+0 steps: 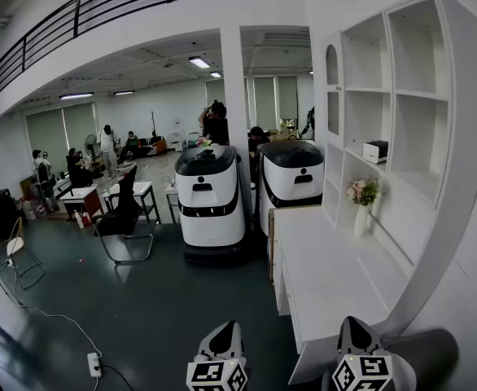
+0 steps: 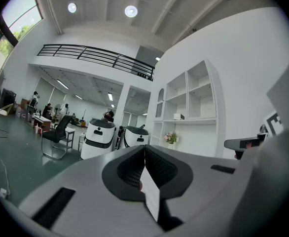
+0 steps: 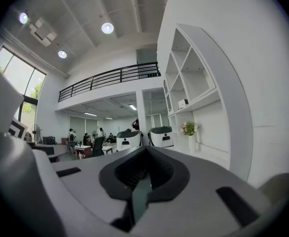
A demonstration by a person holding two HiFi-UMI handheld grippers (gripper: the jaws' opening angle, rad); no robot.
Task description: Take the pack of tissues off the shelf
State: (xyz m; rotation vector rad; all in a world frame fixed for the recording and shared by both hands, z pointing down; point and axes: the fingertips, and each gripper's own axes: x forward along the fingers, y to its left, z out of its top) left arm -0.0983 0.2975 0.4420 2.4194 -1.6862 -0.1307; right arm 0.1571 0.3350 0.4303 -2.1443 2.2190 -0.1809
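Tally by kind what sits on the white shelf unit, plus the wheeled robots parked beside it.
Tissue pack: 1
Flower vase: 1
Wheeled robots: 2
Total: 4

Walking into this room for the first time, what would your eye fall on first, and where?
Two white robots with black tops stand side by side at the central pillar. On the right, a white shelf unit holds the pack of tissues, with a vase of flowers below it.
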